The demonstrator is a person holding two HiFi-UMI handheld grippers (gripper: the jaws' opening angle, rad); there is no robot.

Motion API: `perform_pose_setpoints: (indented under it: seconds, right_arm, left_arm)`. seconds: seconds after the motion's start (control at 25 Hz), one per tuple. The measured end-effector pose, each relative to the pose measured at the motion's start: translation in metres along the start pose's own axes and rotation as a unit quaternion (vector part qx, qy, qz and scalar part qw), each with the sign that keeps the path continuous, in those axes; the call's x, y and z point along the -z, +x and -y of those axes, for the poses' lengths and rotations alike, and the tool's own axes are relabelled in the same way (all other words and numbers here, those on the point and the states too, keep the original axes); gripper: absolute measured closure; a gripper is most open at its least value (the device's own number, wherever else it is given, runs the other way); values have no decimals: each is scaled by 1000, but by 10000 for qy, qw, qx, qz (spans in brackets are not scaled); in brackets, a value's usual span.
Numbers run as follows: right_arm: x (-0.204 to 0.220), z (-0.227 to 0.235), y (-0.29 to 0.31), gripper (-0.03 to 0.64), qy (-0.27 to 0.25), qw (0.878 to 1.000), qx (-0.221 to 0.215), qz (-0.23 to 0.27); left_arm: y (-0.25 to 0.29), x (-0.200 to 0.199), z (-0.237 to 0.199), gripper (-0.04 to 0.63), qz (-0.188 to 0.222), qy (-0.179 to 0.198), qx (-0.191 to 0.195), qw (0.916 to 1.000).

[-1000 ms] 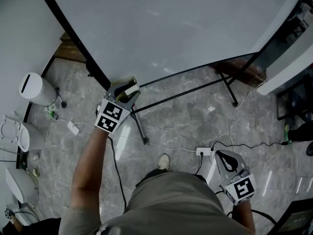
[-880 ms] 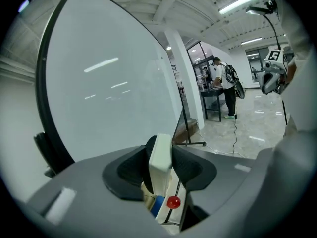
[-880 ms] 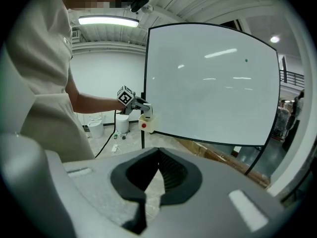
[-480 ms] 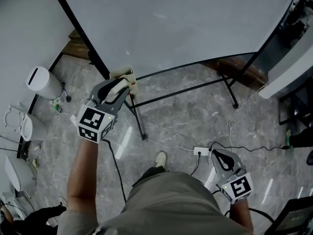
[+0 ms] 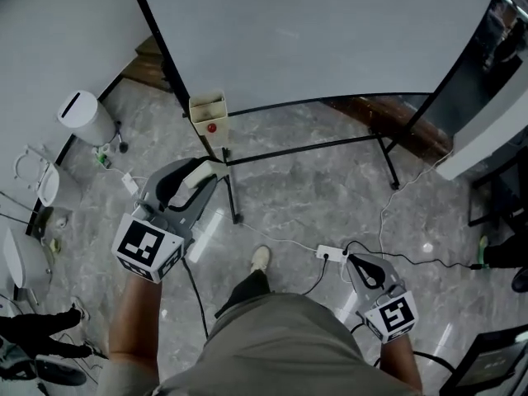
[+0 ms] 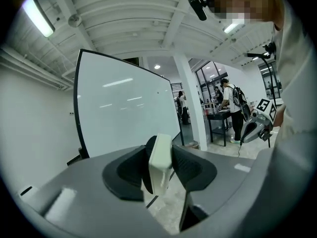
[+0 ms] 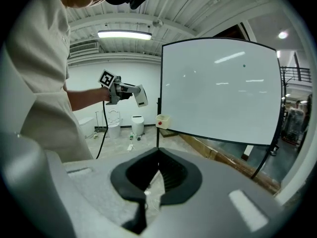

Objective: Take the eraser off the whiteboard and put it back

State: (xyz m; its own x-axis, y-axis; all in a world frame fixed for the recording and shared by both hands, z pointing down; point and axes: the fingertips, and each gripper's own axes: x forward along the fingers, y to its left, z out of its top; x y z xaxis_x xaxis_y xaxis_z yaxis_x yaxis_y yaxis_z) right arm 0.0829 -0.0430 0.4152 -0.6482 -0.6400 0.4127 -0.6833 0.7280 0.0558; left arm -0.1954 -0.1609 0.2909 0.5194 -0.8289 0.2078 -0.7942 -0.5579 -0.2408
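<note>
A cream eraser (image 6: 161, 163) stands on edge between the black pads of my left gripper (image 6: 159, 166), which is shut on it. In the right gripper view the same eraser (image 7: 141, 96) sticks out of that gripper, held in the air left of the whiteboard (image 7: 223, 88). From the head view, my left gripper (image 5: 202, 178) hangs below the small cream box (image 5: 208, 112) with a red dot at the lower left corner of the whiteboard (image 5: 330, 31). Low at the right, my right gripper (image 5: 363, 264) is shut with nothing in it, its pads (image 7: 168, 168) together.
The whiteboard's black stand bars (image 5: 305, 147) run over a grey marble floor. A white bin (image 5: 85, 118) and toilets (image 5: 37, 188) stand at the left. A power strip (image 5: 332, 254) with cables lies near my feet. Several people (image 6: 230, 108) stand by a table far off.
My left gripper has drawn back from the cream box at the whiteboard's corner, towards me and upward, with the eraser in it. The right gripper shifted a little to the left.
</note>
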Motion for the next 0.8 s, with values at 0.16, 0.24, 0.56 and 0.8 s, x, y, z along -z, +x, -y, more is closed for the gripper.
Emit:
perform_pose_setpoints:
  seconds: [0.16,0.24,0.56,0.8]
  right_arm:
    - [16,-13,-28,614,-46,9998,-189,16]
    - [23,-19,-40,614,-73,9996,-261,10]
    - [39,-40,-69,614,-171,9990,-403,45]
    - [44,-37,-83,615,-158,9992,-350,60]
  left_arm:
    - [-34,-5,54,423,-16,-61,-35,10000]
    - [-49,-6,77,423,-19,-90,-23,10000]
    - [-88,-8,135,423,-61,-67,-63,9999]
    - [-86,-14,147,423,22,-207,45,9998]
